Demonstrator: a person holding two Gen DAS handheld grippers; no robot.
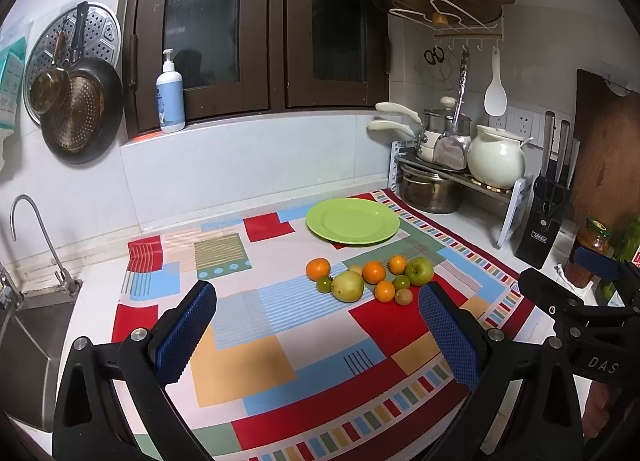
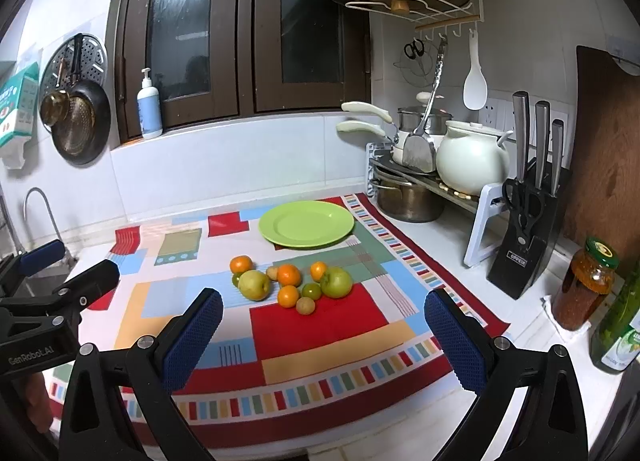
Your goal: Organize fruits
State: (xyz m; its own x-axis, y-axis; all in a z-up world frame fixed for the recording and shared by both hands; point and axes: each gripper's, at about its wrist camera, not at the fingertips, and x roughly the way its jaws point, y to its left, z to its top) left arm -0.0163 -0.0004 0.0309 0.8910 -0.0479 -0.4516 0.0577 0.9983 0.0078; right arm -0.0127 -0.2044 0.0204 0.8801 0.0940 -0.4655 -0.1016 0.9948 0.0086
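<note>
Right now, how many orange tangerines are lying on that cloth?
4. One sits far left of the pile, one in the middle, one behind the green apple, one nearest the camera. Nothing seems hidden, though small fruit crowd together.

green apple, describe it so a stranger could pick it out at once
Find the green plate on the patterned cloth; the fruit pile lies just in front of it. The green apple sits at the pile's right end, bigger than the oranges and greener than the yellowish pear.

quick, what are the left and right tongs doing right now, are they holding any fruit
Left tongs: open, holding nothing, short of the fruit pile.
Right tongs: open, holding nothing, also short of the fruit.
</note>
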